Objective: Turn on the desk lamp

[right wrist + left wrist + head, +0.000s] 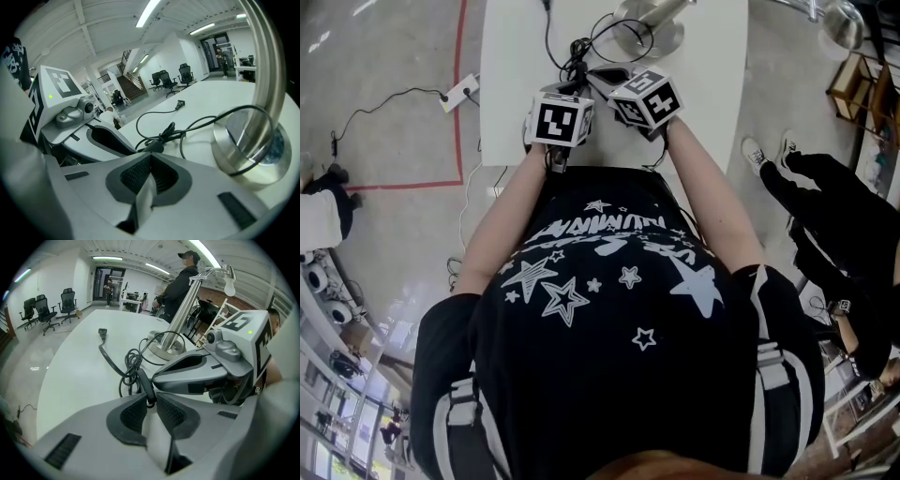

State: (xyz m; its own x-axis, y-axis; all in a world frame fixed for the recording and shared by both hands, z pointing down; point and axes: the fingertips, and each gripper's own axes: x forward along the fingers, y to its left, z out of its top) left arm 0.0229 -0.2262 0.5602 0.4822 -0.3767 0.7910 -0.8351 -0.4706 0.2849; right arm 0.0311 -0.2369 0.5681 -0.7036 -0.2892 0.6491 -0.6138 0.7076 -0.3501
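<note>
Two tools are at work, and little is done yet. My left tool [151,401] pinches the black switch [146,385] on the cord [110,362]. My right tool [150,159], its jaws pressed together, points at this switch from just beside it, I judge to press it. The lamp [180,310] stands on the desk [70,376] behind the cord tangle. Its bulb [229,287] looks unlit, so the pressing is left. No container is in view.
</note>
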